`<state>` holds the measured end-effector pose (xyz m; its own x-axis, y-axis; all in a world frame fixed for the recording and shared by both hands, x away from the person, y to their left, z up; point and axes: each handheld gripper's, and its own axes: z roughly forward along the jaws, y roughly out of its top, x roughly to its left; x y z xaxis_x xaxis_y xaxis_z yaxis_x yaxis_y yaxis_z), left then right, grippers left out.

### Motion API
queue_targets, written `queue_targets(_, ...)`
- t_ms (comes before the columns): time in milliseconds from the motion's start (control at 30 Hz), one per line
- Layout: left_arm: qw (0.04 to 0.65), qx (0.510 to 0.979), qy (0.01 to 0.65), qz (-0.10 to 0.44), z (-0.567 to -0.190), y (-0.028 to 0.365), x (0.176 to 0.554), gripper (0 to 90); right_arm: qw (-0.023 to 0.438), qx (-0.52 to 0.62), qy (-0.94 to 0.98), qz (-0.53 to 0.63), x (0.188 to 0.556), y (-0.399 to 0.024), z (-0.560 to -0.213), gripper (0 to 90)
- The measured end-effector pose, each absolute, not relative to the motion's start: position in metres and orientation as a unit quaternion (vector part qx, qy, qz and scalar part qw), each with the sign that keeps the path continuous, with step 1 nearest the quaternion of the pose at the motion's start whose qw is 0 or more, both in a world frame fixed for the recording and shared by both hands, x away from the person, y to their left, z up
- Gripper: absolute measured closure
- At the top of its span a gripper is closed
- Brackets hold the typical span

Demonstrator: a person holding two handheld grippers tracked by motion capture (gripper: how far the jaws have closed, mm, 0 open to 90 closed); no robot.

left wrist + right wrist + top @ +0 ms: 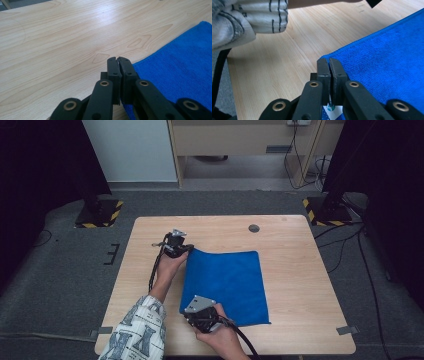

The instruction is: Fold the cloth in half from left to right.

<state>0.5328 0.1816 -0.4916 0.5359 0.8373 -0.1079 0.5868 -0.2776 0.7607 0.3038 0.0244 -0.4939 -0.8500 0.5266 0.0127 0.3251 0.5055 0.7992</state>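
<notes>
Both pairs of jaws are pressed together, the left gripper (118,60) at the far-left corner of the blue cloth (225,285) and the right gripper (329,61) at its near-left corner; whether fabric is pinched between them I cannot tell. This looks like the start of a fold, calling for both corners to lift together and travel across. The cloth lies flat mid-bench (300,270), a plush rectangle with neat hems.

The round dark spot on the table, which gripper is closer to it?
Left. The left gripper is at the cloth's far corner, nearer the spot; the right gripper is at the near corner.
</notes>
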Motion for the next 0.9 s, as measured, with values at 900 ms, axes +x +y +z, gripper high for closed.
queue_targets(900,0.387,0.785,0.452,0.171,-0.477,0.219,0.526,87.6,0.128,0.241,0.857,0.438,0.298,0.057,-0.489,88.1)
